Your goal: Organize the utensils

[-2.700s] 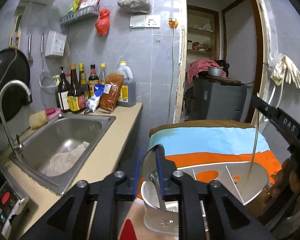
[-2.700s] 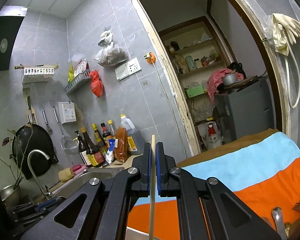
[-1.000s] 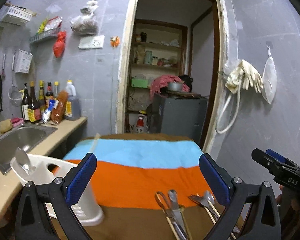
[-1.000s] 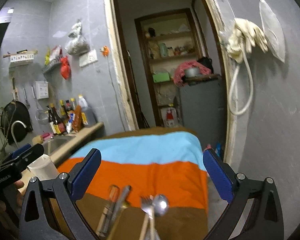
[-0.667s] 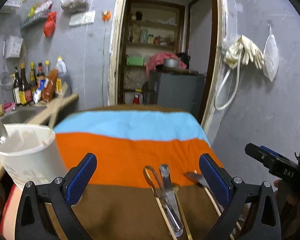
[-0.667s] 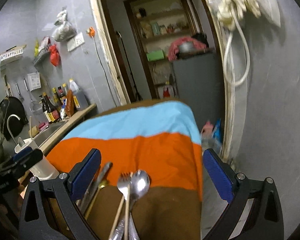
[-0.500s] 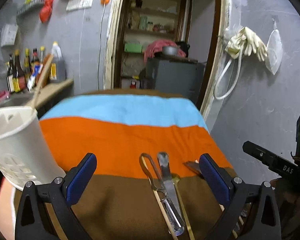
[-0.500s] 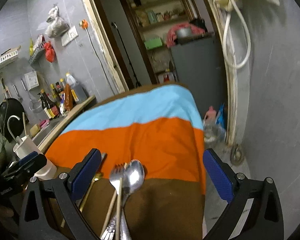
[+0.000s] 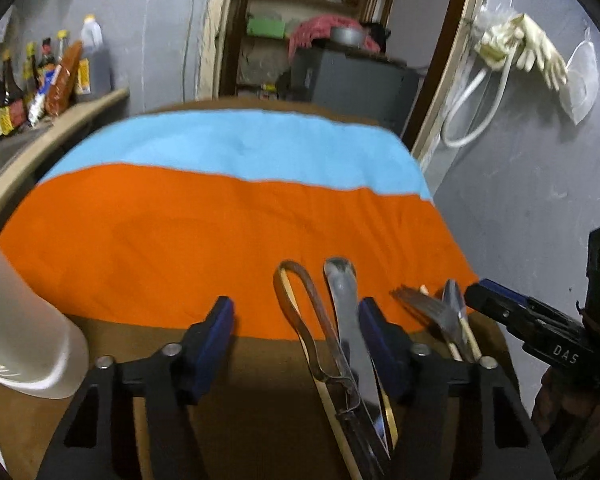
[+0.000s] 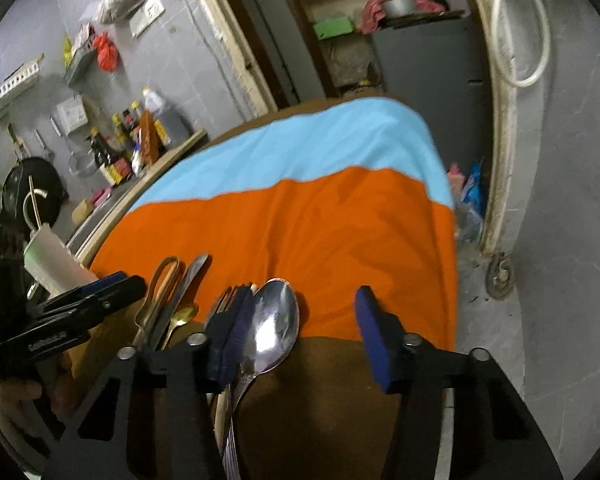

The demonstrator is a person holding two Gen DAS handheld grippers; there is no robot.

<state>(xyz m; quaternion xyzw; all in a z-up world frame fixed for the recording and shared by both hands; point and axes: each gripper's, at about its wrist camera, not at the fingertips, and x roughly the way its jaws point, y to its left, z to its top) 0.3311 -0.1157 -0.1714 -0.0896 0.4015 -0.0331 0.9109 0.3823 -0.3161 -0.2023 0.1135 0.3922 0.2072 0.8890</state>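
Observation:
Utensils lie in a row on the brown end of a striped cloth [image 9: 204,216]. My left gripper [image 9: 296,340] hovers low over brown-handled scissors [image 9: 300,308] and a steel knife [image 9: 342,296]. Both lie between its closing jaws, close to the right pad, and nothing is pinched. My right gripper [image 10: 304,336] is closing around a steel spoon [image 10: 274,324], which lies by its left pad with no squeeze on it. A fork [image 10: 224,300] sits partly behind that pad. The white utensil holder [image 9: 20,320] stands at the left, and a chopstick [image 10: 34,200] sticks out of it.
A gold spoon [image 10: 182,318] lies beside the scissors [image 10: 160,284]. A counter with sauce bottles [image 9: 40,80] and a sink is to the left. The table ends at the right above a bare floor [image 10: 560,280]. A doorway and a grey cabinet [image 9: 352,80] are behind.
Both grippers have come down and tilted toward the utensils, which now fill the lower views. Both sets of jaws have narrowed from wide open. The white holder has slid to the left edge.

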